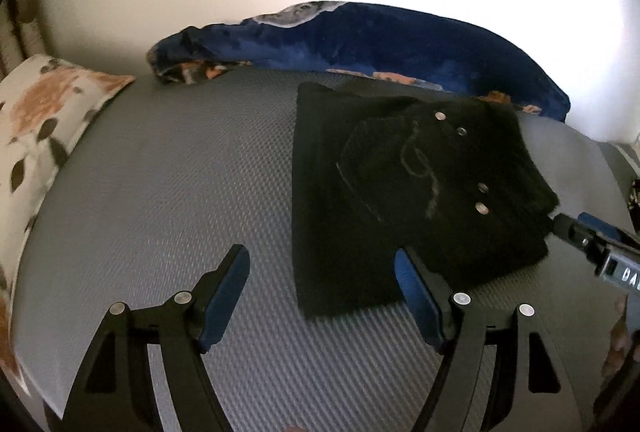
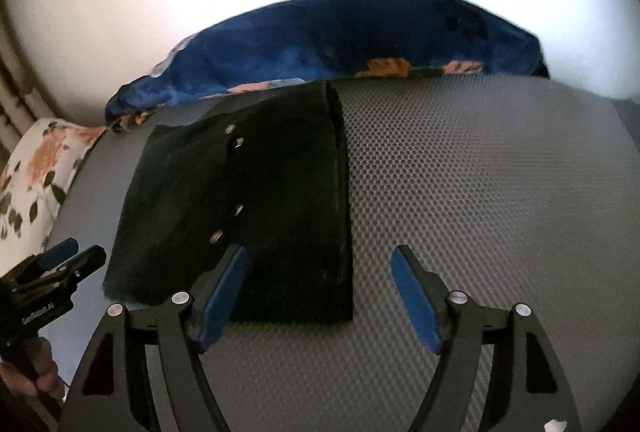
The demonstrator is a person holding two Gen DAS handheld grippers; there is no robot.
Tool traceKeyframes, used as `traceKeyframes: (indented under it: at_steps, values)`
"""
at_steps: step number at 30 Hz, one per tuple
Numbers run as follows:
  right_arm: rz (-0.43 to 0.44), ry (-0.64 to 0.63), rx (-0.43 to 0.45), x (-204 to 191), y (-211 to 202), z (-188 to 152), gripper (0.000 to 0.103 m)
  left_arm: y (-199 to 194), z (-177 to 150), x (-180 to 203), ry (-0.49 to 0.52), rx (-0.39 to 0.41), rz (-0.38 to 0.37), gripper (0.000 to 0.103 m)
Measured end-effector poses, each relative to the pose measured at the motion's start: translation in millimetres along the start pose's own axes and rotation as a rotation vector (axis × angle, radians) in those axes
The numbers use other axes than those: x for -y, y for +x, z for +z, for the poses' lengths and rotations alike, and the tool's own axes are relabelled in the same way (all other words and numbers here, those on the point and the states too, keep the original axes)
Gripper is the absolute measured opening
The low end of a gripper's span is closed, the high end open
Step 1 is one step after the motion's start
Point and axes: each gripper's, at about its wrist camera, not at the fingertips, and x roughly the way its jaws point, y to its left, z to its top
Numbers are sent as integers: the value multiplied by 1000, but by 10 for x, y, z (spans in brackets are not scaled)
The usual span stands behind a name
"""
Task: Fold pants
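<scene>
The black pants point(image 1: 400, 191) lie folded into a compact rectangle on the grey textured mat point(image 1: 180, 191), a back pocket and several metal rivets facing up. My left gripper point(image 1: 322, 268) hangs open above the mat, just in front of the bundle's near left corner, nothing between its blue pads. In the right wrist view the same pants point(image 2: 256, 199) sit left of centre on the mat point(image 2: 480, 191). My right gripper point(image 2: 320, 268) is open over the bundle's near right corner, clear of the cloth. Each gripper shows in the other's view: the right gripper point(image 1: 576, 232) and the left gripper point(image 2: 68, 260).
A dark blue blanket with orange patches point(image 1: 360, 35) is bunched along the mat's far edge, against a bright white wall. A white floral pillow point(image 1: 44, 135) lies at the left. A person's hand point(image 2: 40, 368) holds the left gripper's handle.
</scene>
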Motion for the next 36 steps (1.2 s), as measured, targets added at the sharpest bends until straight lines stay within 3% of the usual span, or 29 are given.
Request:
traceKeyframes:
  at_steps: [6,10,19,36]
  values:
    - [-54,-121,77,-381,-427,-291,86,-393,-323,40,-23,45,54,76]
    - [-54,-134,105,-518,-619,-427,91,-581,-497,35,-33,64,75,76]
    - [-55,-118,143,-660,-847,-620,94,-761,-703,27,-49,70,61,76]
    - [-62,-95,129,-682,-909,-758,96,-880,-833,91,-35,78,62,76]
